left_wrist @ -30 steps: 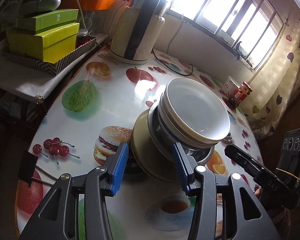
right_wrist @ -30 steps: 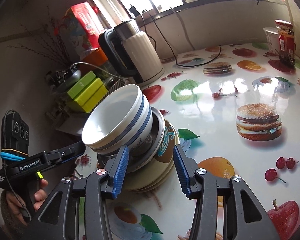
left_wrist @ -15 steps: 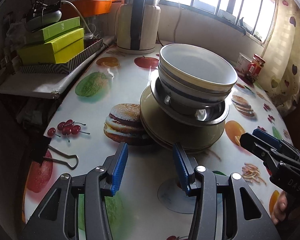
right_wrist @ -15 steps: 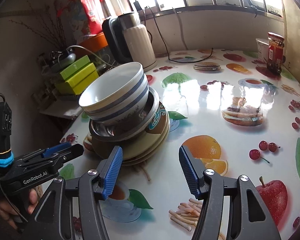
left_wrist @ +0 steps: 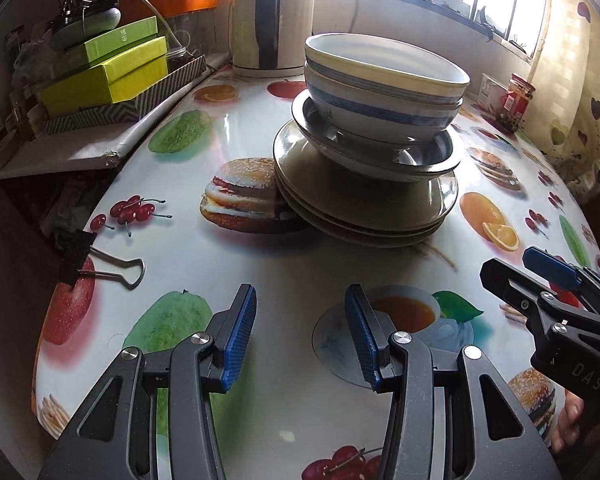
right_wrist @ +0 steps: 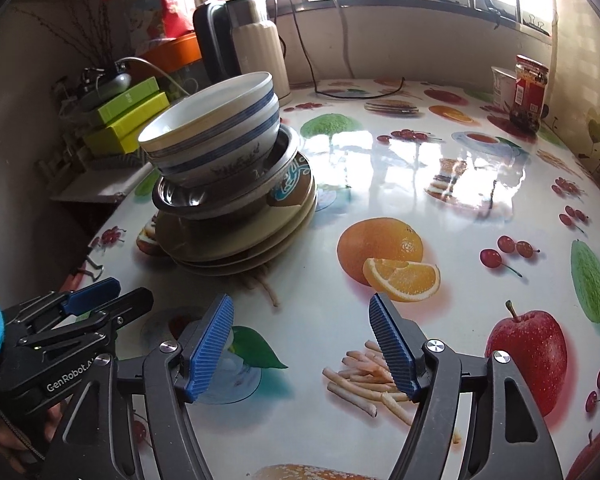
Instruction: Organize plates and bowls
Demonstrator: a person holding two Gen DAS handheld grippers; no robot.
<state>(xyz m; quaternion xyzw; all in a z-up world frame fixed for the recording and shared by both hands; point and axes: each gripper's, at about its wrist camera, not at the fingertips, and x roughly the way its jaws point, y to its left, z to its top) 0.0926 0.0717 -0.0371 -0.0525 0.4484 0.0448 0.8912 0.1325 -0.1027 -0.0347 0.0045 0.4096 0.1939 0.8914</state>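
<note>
Right gripper [right_wrist: 300,344], jaws just having been widening with nothing between them, and left gripper [left_wrist: 300,336], standing part-open and empty, are facing the leaning stack [left_wrist: 366,152] on the tabletop [right_wrist: 440,184]; a nudge risks toppling the tilted bowls [right_wrist: 216,132].

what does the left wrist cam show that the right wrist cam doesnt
Only the left wrist view: a black binder clip at the table edge. Only the right wrist view: printed fries and the large printed apple. Both: the stack of bowls on plates, the kettle, the red-labelled jar, and both open, empty grippers.
</note>
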